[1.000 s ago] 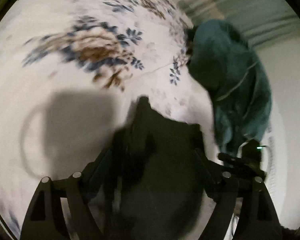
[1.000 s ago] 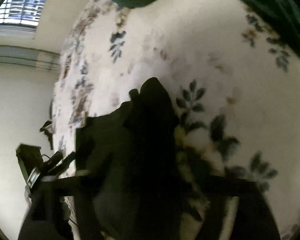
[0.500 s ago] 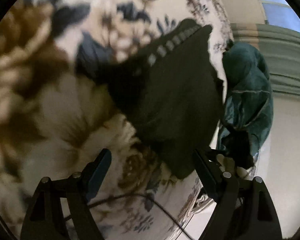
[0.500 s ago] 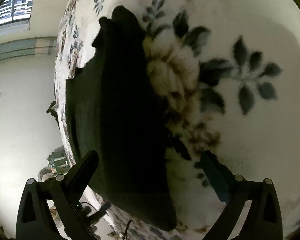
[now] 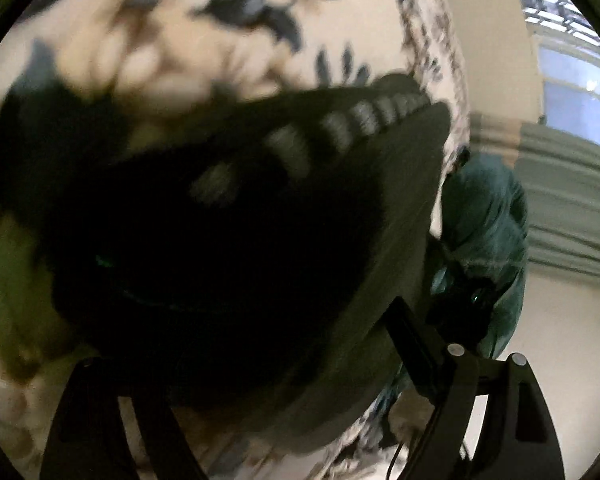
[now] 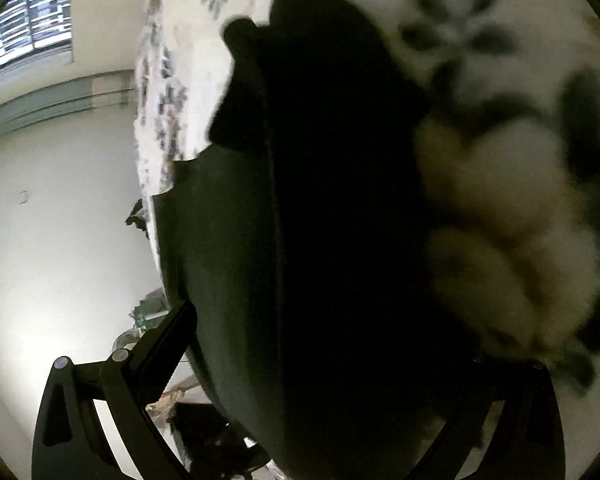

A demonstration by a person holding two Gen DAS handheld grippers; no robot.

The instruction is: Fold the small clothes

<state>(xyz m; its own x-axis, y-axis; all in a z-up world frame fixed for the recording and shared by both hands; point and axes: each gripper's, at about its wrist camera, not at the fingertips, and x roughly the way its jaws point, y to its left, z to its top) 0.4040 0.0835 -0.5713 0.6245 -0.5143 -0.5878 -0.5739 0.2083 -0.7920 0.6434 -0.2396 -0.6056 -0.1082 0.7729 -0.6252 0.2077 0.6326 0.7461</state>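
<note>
The dark garment (image 5: 236, 264) is lying on the flowered bedspread (image 5: 172, 52) of a bed, and it is filling most of both wrist views, very near to the cameras. In the left view its band with pale stripes (image 5: 340, 128) is running toward 1 o'clock. A teal cloth (image 5: 488, 216) is sitting at 3 o'clock, near the garment's edge.

The left gripper (image 5: 276, 344) is standing with its fingers spread wide, holding nothing; the garment is lying between them. The right gripper (image 6: 332, 352) is also released, its fingers apart on both sides of the cloth (image 6: 320, 200).

I am judging the garment as light, soft and limp, so it will be sagging and wrinkling when lifted. The striped band looks firmer, so its two corners are the better places to pinch, one gripper on each. The pictures are blurred, so the exact edges are hard to tell
</note>
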